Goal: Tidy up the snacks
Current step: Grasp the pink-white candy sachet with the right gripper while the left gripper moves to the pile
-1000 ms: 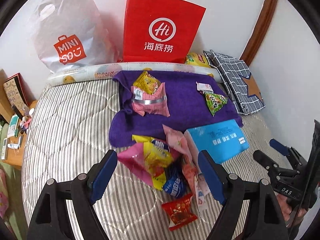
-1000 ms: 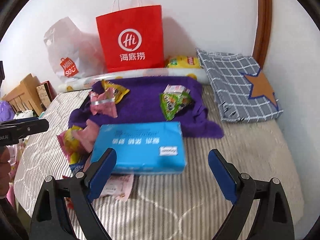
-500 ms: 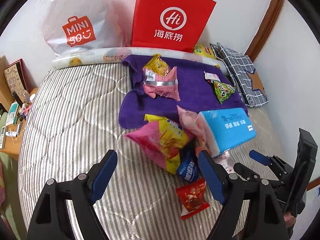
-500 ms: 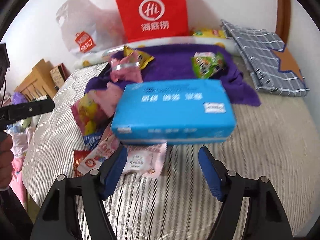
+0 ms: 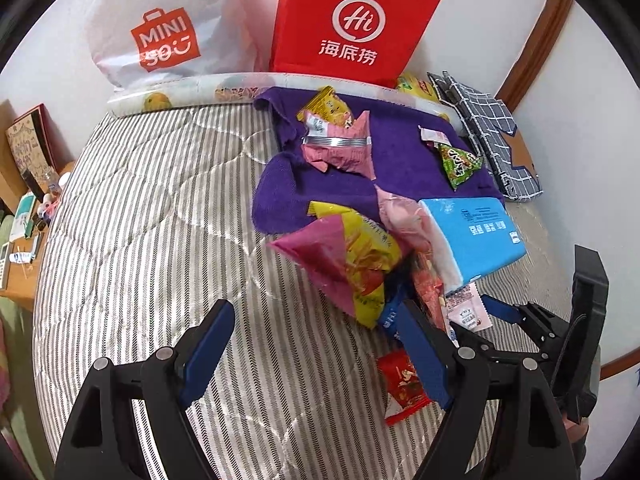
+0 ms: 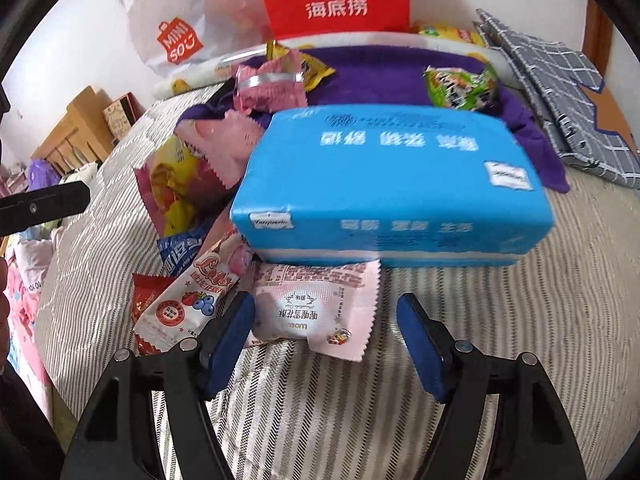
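Observation:
Snack packets lie heaped on a striped mattress (image 5: 160, 208). My right gripper (image 6: 324, 320) is open, and a white-and-pink packet (image 6: 316, 312) lies between its fingers, which do not press it. Just behind that packet sits a blue tissue pack (image 6: 392, 184). My left gripper (image 5: 316, 332) hangs open over bare mattress. Its right finger is in front of a small red packet (image 5: 404, 384), and a pink-and-yellow chip bag (image 5: 348, 264) lies just beyond. On the purple towel (image 5: 400, 148) farther back rest a pink bag (image 5: 340, 148) and a green packet (image 5: 458, 160).
A red paper bag (image 5: 352, 20) and a white shopping bag (image 5: 164, 32) stand against the back wall. A checked cushion (image 5: 492, 132) lies at the right by the wall. A wooden bedside table (image 5: 24, 248) with small items is at the left edge.
Both grippers came down and closer to the snack pile. The right jaws narrowed, and the white-and-pink packet now lies between them.

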